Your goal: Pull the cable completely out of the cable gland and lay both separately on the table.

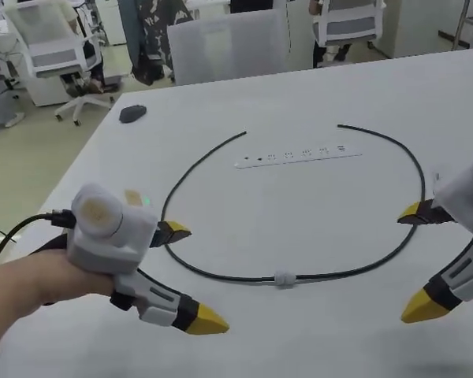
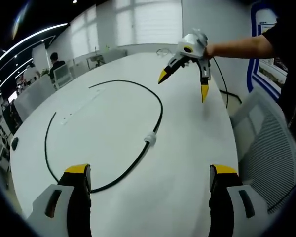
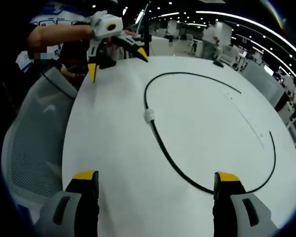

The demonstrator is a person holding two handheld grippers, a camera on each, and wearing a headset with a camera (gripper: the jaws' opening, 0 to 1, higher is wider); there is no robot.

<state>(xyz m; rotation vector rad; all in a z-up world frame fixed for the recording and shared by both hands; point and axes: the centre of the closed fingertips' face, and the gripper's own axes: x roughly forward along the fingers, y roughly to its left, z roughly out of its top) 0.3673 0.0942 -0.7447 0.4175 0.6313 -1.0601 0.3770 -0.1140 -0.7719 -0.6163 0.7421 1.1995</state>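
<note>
Left claw [image 1: 197, 276] and right claw [image 1: 410, 264] hang wide open above the white table [image 1: 315, 346], holding nothing. Between them lies the black cable [image 1: 414, 169] in a big loop, with the small white gland [image 1: 284, 279] on it. Farther back sits a power strip [image 1: 299, 155]

white table [image 1: 315, 339], cable [image 1: 236, 277] loop with gland [image 1: 284, 278] between left gripper [image 1: 199, 276] and right gripper [image 1: 408, 264], power strip [image 1: 299, 154] and mouse [image 1: 132, 113] further out

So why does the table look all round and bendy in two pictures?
Left gripper view: the fisheye lens bows the table and cable; right gripper view: same bowing, ceiling lights curve too; head view: table edges run straight.
</note>
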